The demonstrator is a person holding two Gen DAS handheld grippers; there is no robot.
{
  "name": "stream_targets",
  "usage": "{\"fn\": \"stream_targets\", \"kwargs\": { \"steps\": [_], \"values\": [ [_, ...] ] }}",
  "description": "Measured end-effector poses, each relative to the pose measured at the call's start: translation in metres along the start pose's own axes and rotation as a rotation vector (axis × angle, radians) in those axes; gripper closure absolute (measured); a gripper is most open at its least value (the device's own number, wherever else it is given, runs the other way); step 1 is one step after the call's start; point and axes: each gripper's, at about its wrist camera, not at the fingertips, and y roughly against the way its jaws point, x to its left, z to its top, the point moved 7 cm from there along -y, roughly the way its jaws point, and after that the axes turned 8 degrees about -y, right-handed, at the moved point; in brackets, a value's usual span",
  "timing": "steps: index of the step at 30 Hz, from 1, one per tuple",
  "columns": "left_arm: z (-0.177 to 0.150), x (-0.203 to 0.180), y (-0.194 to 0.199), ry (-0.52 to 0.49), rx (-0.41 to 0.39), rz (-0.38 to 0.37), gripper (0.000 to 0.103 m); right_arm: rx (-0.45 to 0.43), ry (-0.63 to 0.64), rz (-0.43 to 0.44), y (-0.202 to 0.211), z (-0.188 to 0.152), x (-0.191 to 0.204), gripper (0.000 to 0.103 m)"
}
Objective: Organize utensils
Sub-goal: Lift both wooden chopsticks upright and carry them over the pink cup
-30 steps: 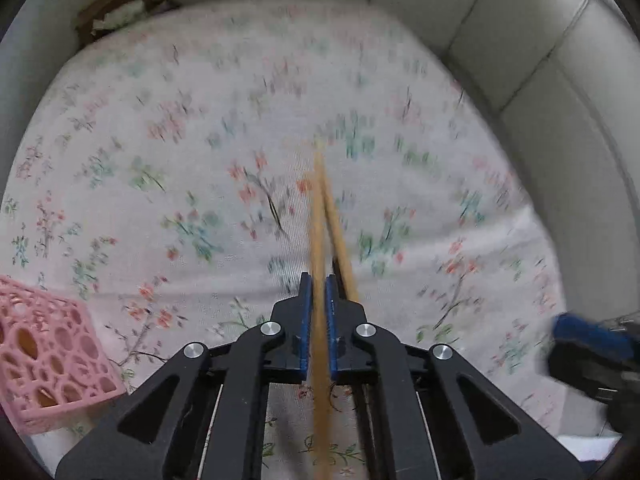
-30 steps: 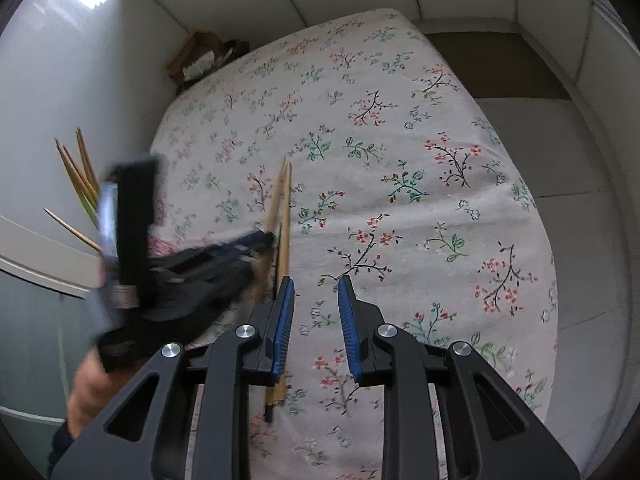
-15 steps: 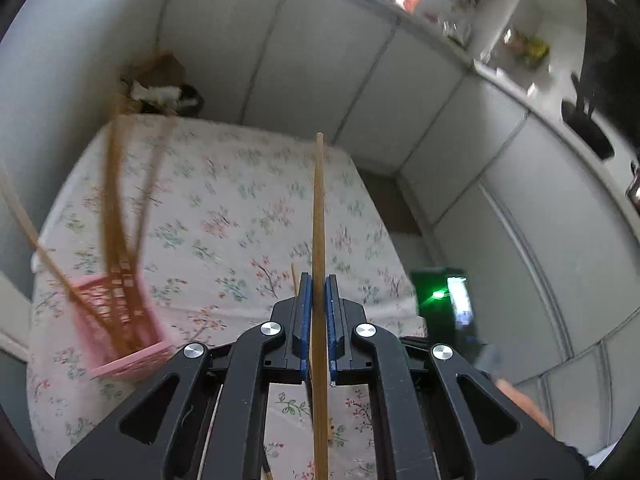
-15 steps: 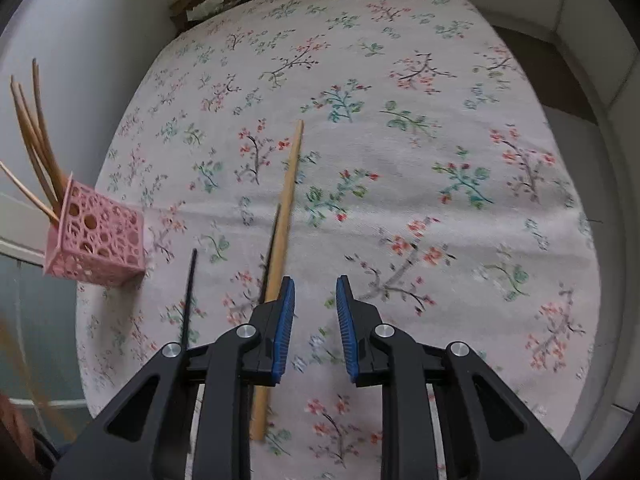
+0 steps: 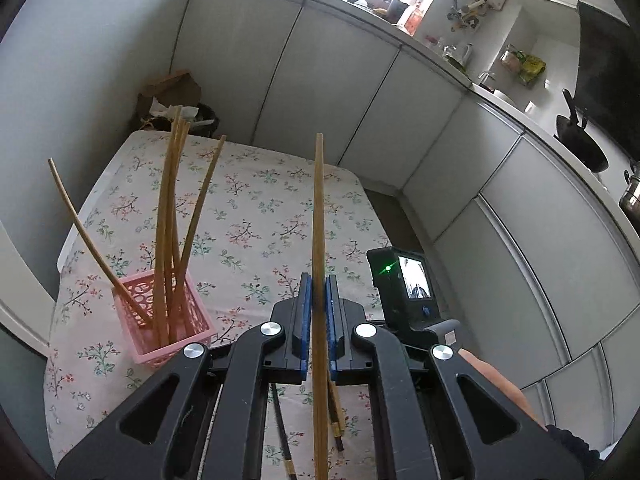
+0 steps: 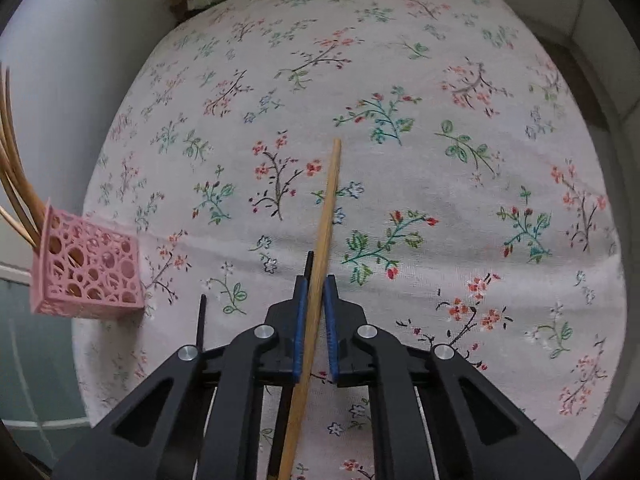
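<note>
Now left gripper clamping chopstick (upright)

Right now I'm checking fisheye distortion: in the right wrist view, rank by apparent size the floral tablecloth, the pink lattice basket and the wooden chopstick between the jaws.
1. Floral tablecloth, by far.
2. Pink lattice basket and wooden chopstick: unsure; the chopstick looks longer but thinner, and sits nearer the camera.

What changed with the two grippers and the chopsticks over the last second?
The left gripper lifted its chopstick off the floral tablecloth. The right gripper has just been closing, and its jaws now clamp the wooden chopstick lying on the cloth. The pink basket stands as before.
</note>
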Motion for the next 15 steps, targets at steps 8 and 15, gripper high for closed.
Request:
{"fn": "stream_targets", "kwargs": {
  "steps": [8,15],
  "values": [
    [0.003,0.002,0.013,-0.006,-0.045,0.009,0.097,-0.075,0.007,0.043,0.041,-0.005,0.005,0.096],
    [0.011,0.013,0.025,0.021,-0.115,0.009,0.097,-0.230,0.015,0.125,0.098,-0.011,0.003,0.096]
  ]
}}
